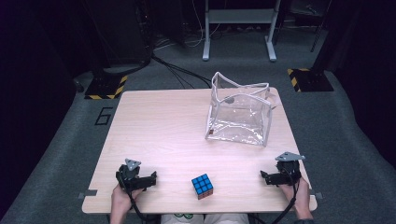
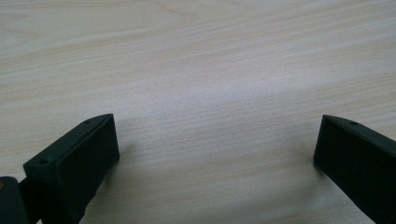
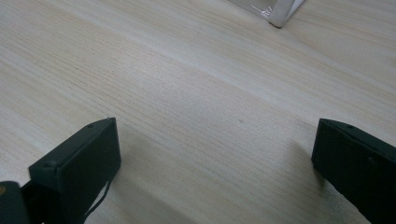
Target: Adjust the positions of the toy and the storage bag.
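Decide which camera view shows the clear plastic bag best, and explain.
The high view: the clear plastic bag stands whole and open-topped on the table's far right. The right gripper view catches just a white-edged corner; the left gripper view looks at bare wood.

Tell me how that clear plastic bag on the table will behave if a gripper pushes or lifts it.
The clear plastic bag looks thin and empty, so it is probably light and would slide on the smooth table. Its rim already sags unevenly, so the walls will likely buckle when pinched. Its glossy film may be slippery.
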